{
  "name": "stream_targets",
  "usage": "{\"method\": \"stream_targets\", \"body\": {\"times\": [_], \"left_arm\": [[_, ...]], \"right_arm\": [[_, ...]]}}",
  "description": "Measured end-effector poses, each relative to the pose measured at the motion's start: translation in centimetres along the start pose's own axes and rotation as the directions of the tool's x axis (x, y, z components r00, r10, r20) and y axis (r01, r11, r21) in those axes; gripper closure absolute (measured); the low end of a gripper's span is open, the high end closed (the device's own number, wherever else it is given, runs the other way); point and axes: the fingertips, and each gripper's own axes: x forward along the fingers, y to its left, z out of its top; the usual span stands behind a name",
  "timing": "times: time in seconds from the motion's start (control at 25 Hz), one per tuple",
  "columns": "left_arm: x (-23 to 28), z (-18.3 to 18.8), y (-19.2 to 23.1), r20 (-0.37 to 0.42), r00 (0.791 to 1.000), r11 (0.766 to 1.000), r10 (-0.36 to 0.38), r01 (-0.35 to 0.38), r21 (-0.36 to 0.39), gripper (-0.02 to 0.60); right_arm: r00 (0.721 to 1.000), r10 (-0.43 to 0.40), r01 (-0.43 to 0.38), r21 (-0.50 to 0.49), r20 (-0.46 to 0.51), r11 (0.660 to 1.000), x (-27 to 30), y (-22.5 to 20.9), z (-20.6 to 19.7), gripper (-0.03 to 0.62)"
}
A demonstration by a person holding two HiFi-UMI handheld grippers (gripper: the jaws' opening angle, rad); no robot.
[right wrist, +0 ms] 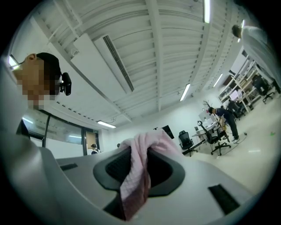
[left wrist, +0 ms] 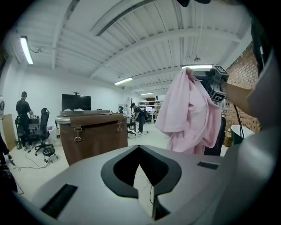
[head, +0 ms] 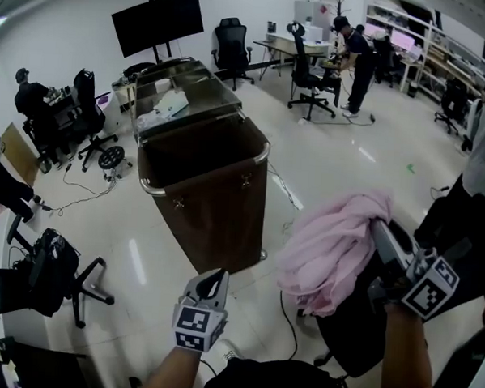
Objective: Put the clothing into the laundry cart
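Our right claw (right wrist: pixel 134 154) is nearly closed, pinching a fold of the pink garment (head: pixel 337 243). Our left claw (left wrist: pixel 138 148) is closed and empty, facing the cart (head: pixel 202 187).

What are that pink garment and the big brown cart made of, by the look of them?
The pink garment looks like soft, matte cloth, perhaps cotton: it droops in loose folds and shows a fine waffle grid up close. The cart seems to have a dark brown fabric or vinyl body, smooth with a slight sheen, hung from a shiny metal rim; which, I cannot tell.
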Motion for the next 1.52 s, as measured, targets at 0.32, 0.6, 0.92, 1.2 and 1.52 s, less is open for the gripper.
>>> {"method": "stream_targets", "body": {"times": [0.32, 0.6, 0.92, 1.2, 1.52], "left_arm": [[-2.5, 2.2, 10.0, 0.038, 0.999, 1.000, 0.015, -0.015, 0.014, 0.583], [-3.9, 1.8, 14.8, 0.042, 0.999, 1.000, 0.013, -0.013, 0.021, 0.583], [-5.4, 1.3, 18.1, 0.041, 0.997, 0.998, 0.058, -0.058, 0.004, 0.583], [-5.4, 3.5, 20.7, 0.097, 0.987, 0.992, 0.127, -0.125, -0.024, 0.583], [-3.1, 4.1, 23.9, 0.099, 0.967, 0.972, 0.235, -0.230, -0.055, 0.583]], "right_arm": [[1.000, 0.004, -0.004, -0.016, 0.007, 1.000, 8.9, 4.6, -2.4, 0.482], [0.999, 0.023, -0.022, -0.020, 0.041, 1.000, 15.0, 7.4, -3.0, 0.482], [0.993, 0.090, -0.082, -0.099, 0.071, 0.992, 20.7, 10.8, -0.4, 0.482], [0.981, 0.179, -0.171, -0.103, 0.072, 0.980, 24.7, 11.9, 1.1, 0.482], [0.956, 0.287, -0.277, -0.142, 0.061, 0.951, 31.3, 10.7, 5.3, 0.482]]}}
